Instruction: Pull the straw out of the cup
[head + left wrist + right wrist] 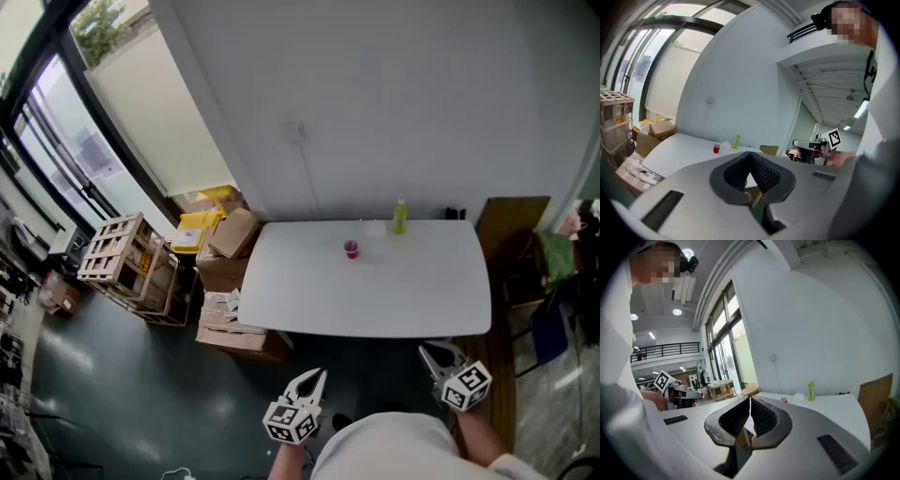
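Note:
A small red cup [352, 248] with a thin straw [721, 140] standing in it sits near the back of the white table [309, 300]. The same cup [716, 149] shows far ahead in the left gripper view, and as a small cup [783, 399] in the right gripper view. Both grippers are held low in front of the table's near edge, well short of the cup. My left gripper [312, 379] is shut and empty, its pads meeting at the tip [750, 155]. My right gripper [434, 355] is also shut with nothing in it [750, 401].
A green bottle [400, 217] and a small white packet [375, 228] stand right of the cup by the wall. Cardboard boxes [230, 239], a yellow bin [199, 228] and a wooden crate [117, 251] crowd the floor to the table's left. A brown board [511, 234] leans at the right.

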The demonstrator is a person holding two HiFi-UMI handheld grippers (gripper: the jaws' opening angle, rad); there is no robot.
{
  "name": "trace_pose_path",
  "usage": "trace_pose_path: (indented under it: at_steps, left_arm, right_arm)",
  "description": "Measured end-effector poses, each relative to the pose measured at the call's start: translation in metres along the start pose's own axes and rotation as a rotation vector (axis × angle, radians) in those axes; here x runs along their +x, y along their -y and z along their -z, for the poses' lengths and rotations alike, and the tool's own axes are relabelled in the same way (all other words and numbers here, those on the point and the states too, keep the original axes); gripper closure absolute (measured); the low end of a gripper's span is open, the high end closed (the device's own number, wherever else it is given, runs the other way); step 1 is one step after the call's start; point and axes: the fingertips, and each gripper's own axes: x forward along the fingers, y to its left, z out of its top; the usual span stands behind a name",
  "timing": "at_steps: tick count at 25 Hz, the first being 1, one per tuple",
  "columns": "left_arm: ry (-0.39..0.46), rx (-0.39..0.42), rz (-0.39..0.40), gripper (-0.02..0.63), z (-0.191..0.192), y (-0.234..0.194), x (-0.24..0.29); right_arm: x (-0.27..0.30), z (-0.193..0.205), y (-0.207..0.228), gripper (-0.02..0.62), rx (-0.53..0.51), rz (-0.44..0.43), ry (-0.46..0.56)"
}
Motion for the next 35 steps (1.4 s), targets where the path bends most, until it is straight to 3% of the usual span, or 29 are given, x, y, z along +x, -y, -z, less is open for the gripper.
trace_pose_path:
  at_steps: [16,35]
  left_arm:
    - [-0.002,-0.004,-0.013,0.604,0.006,0.013,0.0]
    - [0.007,-0.013,-0.088,0.604,0.024,0.053,0.032]
  right_arm:
    - [-0.009,-0.003,-0.003,0.555,0.007,-0.016,-0.006]
    - [-0.034,0.016,0.049,0.554,0.008,-0.081,-0.071]
